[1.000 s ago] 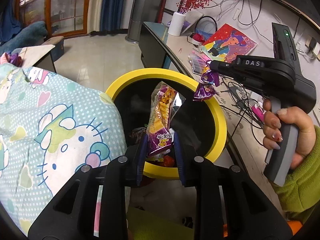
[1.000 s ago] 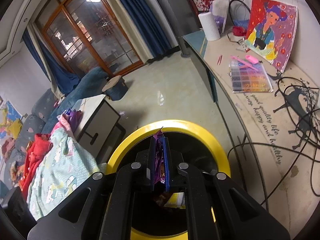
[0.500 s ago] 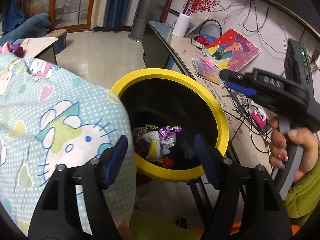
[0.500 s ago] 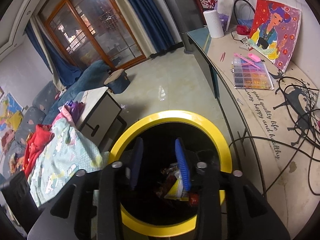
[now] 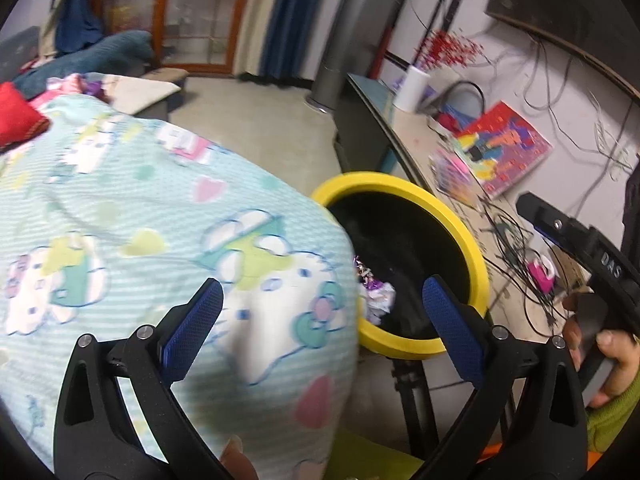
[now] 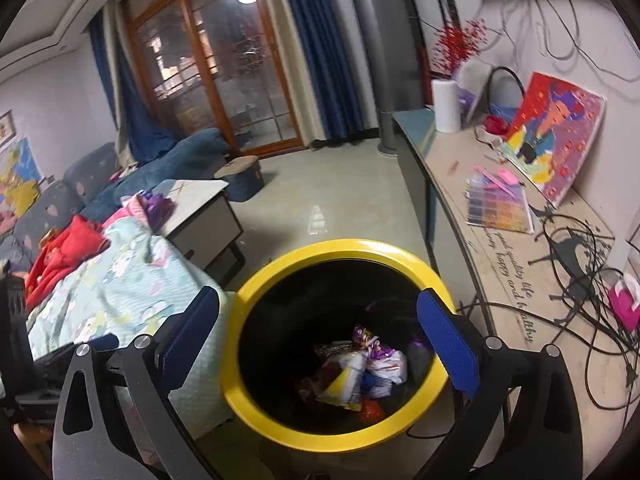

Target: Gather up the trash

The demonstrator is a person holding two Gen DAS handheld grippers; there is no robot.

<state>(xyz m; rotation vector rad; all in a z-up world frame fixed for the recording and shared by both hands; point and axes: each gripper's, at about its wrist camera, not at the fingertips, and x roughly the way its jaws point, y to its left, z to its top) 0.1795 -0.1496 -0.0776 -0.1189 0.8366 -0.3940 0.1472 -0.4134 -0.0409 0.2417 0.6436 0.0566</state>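
Note:
A black bin with a yellow rim point(image 6: 340, 246) stands between a bed and a long counter; in the left wrist view the yellow rim point(image 5: 400, 184) shows partly behind the blanket. Several crumpled snack wrappers point(image 6: 352, 372) lie at its bottom, and a few wrappers point(image 5: 376, 292) peek past the blanket. My right gripper point(image 6: 320, 308) hangs above the bin mouth, its jaws opening wide with nothing between them. My left gripper point(image 5: 320, 300) is over the blanket's edge beside the bin, jaws also opening and empty. A person's hand point(image 5: 608, 352) holds the right tool.
A pale blue cartoon-print blanket point(image 5: 140, 240) bulges against the bin's left side. The counter point(image 6: 500, 264) on the right carries tangled cables point(image 6: 580, 280), a bead box point(image 6: 500, 204), a colourful painting point(image 6: 560, 132) and a white vase point(image 6: 446, 106). A low table point(image 6: 200, 208) and bare floor point(image 6: 320, 184) lie beyond.
Both grippers went from shut on snack wrappers to wide open, and the wrappers dropped into the bin. The left gripper has swung left over the blanket; the right has drawn back and up.

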